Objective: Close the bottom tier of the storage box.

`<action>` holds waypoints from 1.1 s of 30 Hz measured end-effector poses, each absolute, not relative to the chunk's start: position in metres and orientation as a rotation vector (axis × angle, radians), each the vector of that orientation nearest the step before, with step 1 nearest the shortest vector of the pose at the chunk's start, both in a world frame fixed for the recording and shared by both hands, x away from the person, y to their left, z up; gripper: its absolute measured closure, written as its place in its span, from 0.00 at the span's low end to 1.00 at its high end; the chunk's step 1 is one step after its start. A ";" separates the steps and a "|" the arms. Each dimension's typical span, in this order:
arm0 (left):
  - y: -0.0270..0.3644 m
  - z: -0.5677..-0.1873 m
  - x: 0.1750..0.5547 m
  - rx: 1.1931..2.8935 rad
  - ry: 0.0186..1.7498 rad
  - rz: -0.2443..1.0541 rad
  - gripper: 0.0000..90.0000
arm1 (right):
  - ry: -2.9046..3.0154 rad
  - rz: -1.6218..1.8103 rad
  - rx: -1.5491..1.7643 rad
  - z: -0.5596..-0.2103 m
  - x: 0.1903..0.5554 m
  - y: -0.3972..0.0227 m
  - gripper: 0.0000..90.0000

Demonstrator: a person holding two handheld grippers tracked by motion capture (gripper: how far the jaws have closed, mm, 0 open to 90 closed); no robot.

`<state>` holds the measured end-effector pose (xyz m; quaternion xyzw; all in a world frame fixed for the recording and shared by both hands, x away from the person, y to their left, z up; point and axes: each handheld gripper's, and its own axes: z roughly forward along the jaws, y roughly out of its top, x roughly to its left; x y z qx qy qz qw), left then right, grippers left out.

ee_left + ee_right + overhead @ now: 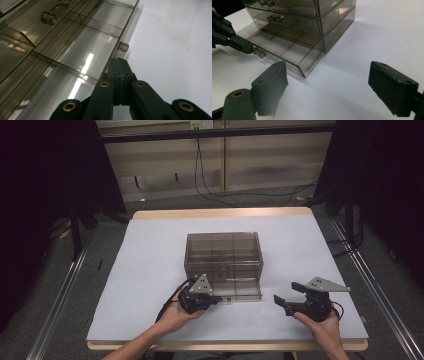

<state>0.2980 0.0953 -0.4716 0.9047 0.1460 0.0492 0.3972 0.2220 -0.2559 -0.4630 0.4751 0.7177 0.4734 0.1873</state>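
A smoky clear drawer cabinet (pixel 223 252) stands mid-table, its bottom drawer (pixel 235 290) pulled out toward me and showing empty compartments (pixel 82 50). My left gripper (pixel 217 299) lies along the drawer's front, jaws shut pad to pad (pixel 119 60). Its tips sit right at the small clear handle (pixel 123 46), and nothing shows between the pads. The right gripper view shows that gripper (pixel 249 48) meeting the handle (pixel 259 53). My right gripper (pixel 286 293) rests on the table to the drawer's right, open wide (pixel 327 72), with only bare table between its fingers.
A white mat (pixel 150 270) covers the wooden table; its front edge (pixel 225 345) is near my hands. Two upper drawers (pixel 287 20) of the cabinet are pushed in. Black curtains, floor rails and a cable (pixel 210 190) lie beyond the table.
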 end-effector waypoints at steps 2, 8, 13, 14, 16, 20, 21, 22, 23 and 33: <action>0.095 -0.472 0.299 2.288 0.372 0.126 1.00 | 2.018 1.330 1.339 -0.463 0.222 -0.256 0.17; 0.095 -0.472 0.299 2.283 0.373 0.125 1.00 | 2.020 1.325 1.342 -0.463 0.222 -0.256 0.17; 0.095 -0.472 0.300 2.282 0.378 0.121 1.00 | 2.021 1.327 1.342 -0.463 0.222 -0.256 0.17; 0.096 -0.472 0.300 2.286 0.381 0.128 1.00 | 2.020 1.326 1.341 -0.463 0.222 -0.256 0.17; 0.096 -0.472 0.301 2.287 0.383 0.132 1.00 | 2.020 1.327 1.339 -0.463 0.222 -0.256 0.17; 0.096 -0.472 0.301 2.280 0.389 0.132 1.00 | 2.019 1.328 1.342 -0.463 0.222 -0.256 0.17; 0.096 -0.472 0.301 2.283 0.390 0.137 1.00 | 2.017 1.326 1.342 -0.463 0.222 -0.256 0.17; 0.096 -0.472 0.301 2.283 0.389 0.135 1.00 | 2.017 1.325 1.342 -0.463 0.222 -0.256 0.17; 0.096 -0.472 0.301 2.284 0.391 0.132 1.00 | 2.016 1.326 1.342 -0.463 0.222 -0.257 0.17; 0.096 -0.473 0.304 2.268 0.401 0.130 1.00 | 2.018 1.326 1.341 -0.463 0.222 -0.256 0.17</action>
